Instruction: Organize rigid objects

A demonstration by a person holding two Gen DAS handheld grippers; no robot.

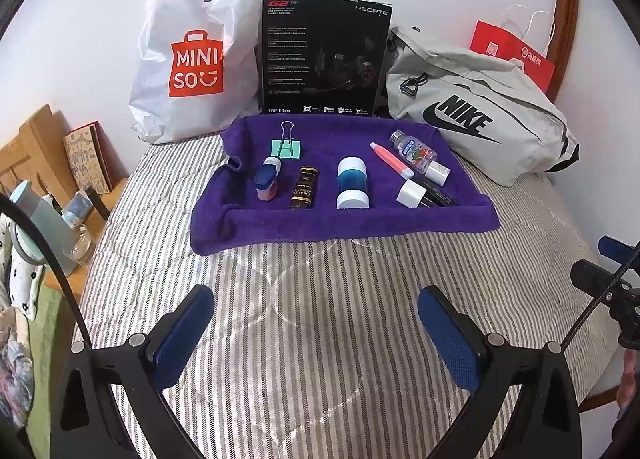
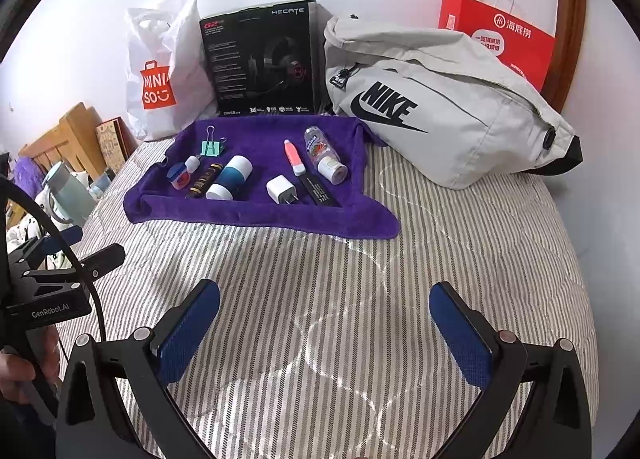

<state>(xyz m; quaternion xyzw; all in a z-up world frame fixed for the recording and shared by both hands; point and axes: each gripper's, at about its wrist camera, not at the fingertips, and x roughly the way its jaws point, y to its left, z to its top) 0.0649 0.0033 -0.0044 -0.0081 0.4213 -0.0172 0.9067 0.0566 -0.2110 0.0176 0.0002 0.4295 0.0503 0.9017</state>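
Both tongs hang low over the striped bedspread point(image 1: 320, 319) at the near edge: the left gripper point(image 1: 314, 333) and the right gripper point(image 2: 324, 333) each have their blue pads spread wide with nothing between them, well short of the goods. Farther in lies a purple towel point(image 1: 344, 223) bearing the small things in a rough row: at the left a little blue-capped jar point(image 1: 266, 183) with a small white-capped bottle point(image 1: 273, 164) touching it, a dark tube point(image 1: 305, 187) reading "GRAND RESERVE", a blue-and-white cylinder point(image 1: 352, 183), then a white plug point(image 1: 411, 193), a black stick point(image 2: 320, 189), a pink pen point(image 1: 390, 159) and a clear sanitizer bottle point(image 1: 416, 155) whose label is too small to read; a mint binder clip point(image 1: 286, 147) sits behind the jar. As I judge it, this fits two stages alike: the pieces may be laid out on the towel as the finished arrangement, or be waiting there to be sorted or packed elsewhere; nothing is held, so the pictures do not settle which. Against the far wall stand a white plastic bag point(image 1: 192, 59) printed "MINISO", a black headset box point(image 1: 324, 55) marked "G2", "HECATE" and "EDIFIER", a grey "NIKE" pouch point(image 1: 480, 115), and a red paper bag point(image 2: 508, 39) with Chinese characters. The left unit's body, seen from the right wrist, reads "GenRobot.AI".
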